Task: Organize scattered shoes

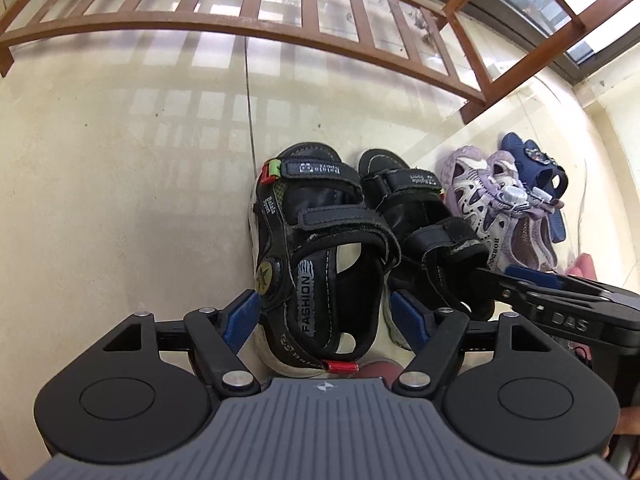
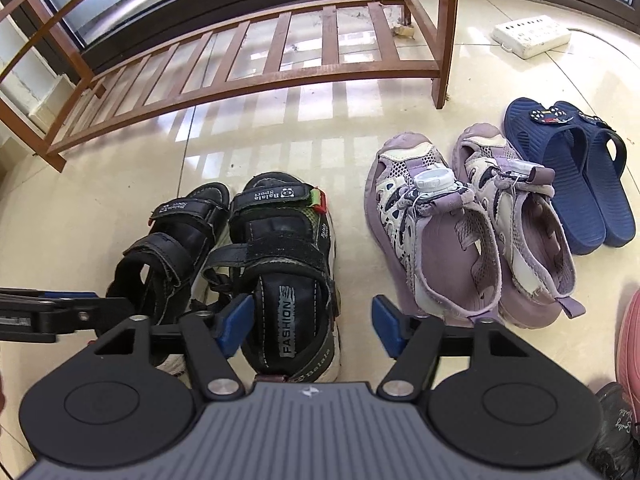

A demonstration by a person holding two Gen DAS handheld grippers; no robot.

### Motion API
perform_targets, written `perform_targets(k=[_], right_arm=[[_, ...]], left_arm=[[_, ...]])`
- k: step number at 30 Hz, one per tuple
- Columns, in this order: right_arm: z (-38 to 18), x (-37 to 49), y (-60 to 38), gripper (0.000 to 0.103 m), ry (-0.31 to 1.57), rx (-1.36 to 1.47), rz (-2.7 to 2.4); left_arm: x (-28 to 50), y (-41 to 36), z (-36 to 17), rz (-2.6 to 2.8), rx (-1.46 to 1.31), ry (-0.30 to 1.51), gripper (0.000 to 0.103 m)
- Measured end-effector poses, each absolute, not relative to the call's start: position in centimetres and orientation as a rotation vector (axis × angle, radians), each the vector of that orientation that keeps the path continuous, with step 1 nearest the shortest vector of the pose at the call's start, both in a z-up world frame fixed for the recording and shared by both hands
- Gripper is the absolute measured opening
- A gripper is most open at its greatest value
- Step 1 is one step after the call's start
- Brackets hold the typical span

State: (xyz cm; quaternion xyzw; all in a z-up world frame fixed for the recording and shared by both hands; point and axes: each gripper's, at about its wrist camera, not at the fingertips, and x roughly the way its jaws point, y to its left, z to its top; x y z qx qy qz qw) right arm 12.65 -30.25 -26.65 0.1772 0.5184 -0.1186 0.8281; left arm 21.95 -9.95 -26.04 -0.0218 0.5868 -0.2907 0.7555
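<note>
A pink shoe is cut off by the right wrist view's edge.

sandals: black, red-green tabs | sneakers: lilac-white mesh | slippers: navy, ribbed | rack: brown | floor: cream

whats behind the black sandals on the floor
Behind the pair of black strapped sandals there is bare glossy cream tile floor, then the brown wooden slatted rack standing on it. Nothing sits on the rack's visible slats; its upper part is out of frame.
</note>
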Motion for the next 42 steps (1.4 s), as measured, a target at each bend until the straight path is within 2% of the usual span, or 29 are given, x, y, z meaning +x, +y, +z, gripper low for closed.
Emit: perform_targets(k=[3, 10, 15, 18, 20, 21, 25, 27, 29, 42], right_arm=[[-27.1, 12.9, -30.4, 0.064, 1.109, 0.375, -0.250], [-28.5, 13.4, -30.5, 0.057, 1.131, 0.366, -0.237], [-29.6, 13.7, -30.6, 0.055, 1.146, 0.365, -0.226], [-30.2, 13.9, -30.8, 0.046, 1.155, 0.373, -0.217], [-30.6, 13.9, -30.9, 0.034, 1.156, 0.381, -0.207], [-30.7, 13.9, -30.9, 0.031, 1.156, 0.383, -0.202], [-31.1, 14.1, -31.0, 0.029, 1.157, 0.388, -0.198], [-31.2, 14.2, -31.1, 0.029, 1.157, 0.388, -0.198], [-31.3, 14.2, -31.1, 0.029, 1.156, 0.387, -0.198], [-31.1, 14.5, -31.2, 0.029, 1.149, 0.380, -0.200]], left_arm=[[22.3, -9.5, -26.5, -0.621, -0.033, 1.285, 0.073], [22.9, -10.0, -28.4, -0.622, 0.018, 1.297, 0.058], [23.4, -10.2, -30.3, -0.599, 0.049, 1.295, 0.055], [23.6, -10.1, -31.1, -0.590, 0.062, 1.294, 0.053], [23.5, -9.9, -31.5, -0.590, 0.058, 1.282, 0.054], [23.4, -9.8, -31.5, -0.589, 0.054, 1.270, 0.054], [22.7, -10.1, -31.3, -0.576, 0.097, 1.219, 0.058], [22.4, -10.7, -31.1, -0.577, 0.174, 1.185, 0.065], [22.5, -11.1, -31.1, -0.567, 0.217, 1.179, 0.079], [22.7, -11.8, -30.1, -0.474, 0.335, 1.150, 0.099]])
